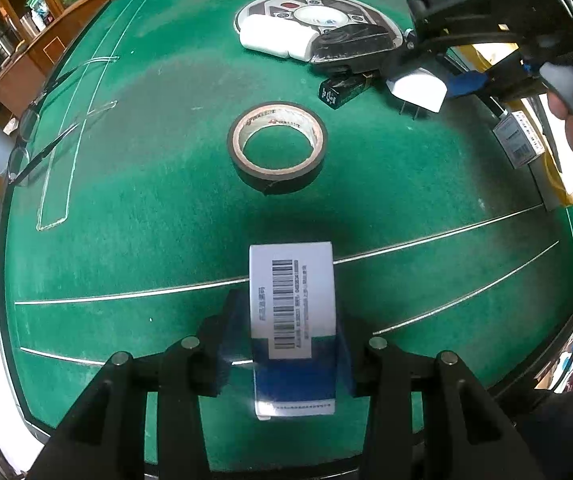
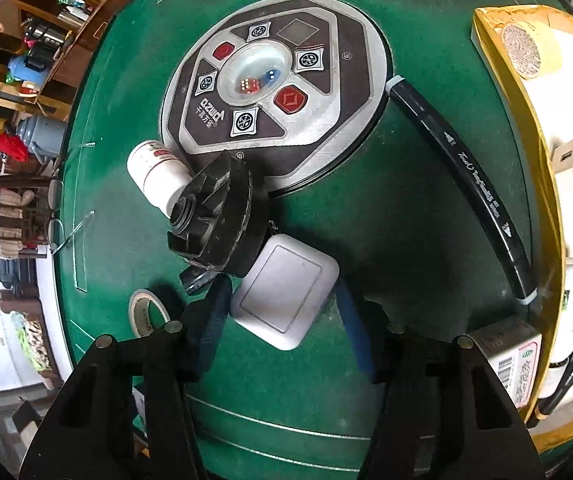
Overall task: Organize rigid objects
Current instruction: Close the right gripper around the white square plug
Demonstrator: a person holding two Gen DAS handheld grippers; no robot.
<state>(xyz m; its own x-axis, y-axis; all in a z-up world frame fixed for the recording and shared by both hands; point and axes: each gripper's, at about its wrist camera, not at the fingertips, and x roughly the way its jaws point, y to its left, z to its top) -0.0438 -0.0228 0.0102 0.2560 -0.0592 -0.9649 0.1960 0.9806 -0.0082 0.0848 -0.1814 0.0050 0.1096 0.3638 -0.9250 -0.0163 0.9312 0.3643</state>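
**Two Grippers, Two Loads Over the Green Felt**

The left gripper (image 1: 292, 344) is clenched on a blue-and-white barcoded box (image 1: 292, 320), its blue pads pressed to both sides, the box held just on the near side of the black tape roll (image 1: 277, 147) that lies flat on the green table (image 1: 146, 184). Beyond the tape roll, the right gripper (image 2: 282, 312) grasps a white plug adapter (image 2: 286, 298), lifted so its two prongs hang clear of the felt in the left wrist view. The adapter sits just beside a black fan-shaped part (image 2: 218, 216), so a straight rise looks wiser than a sideways drag that could nudge that part or the white bottle (image 2: 158, 174) leaning on it. The likely destination is the yellow-rimmed tray (image 2: 498, 60) on the far side of the black marker pen (image 2: 474, 184); carrying the adapter over that pen rather than across it should keep it from rolling. The grip looks slightly off-centre, so a slow, level carry seems prudent
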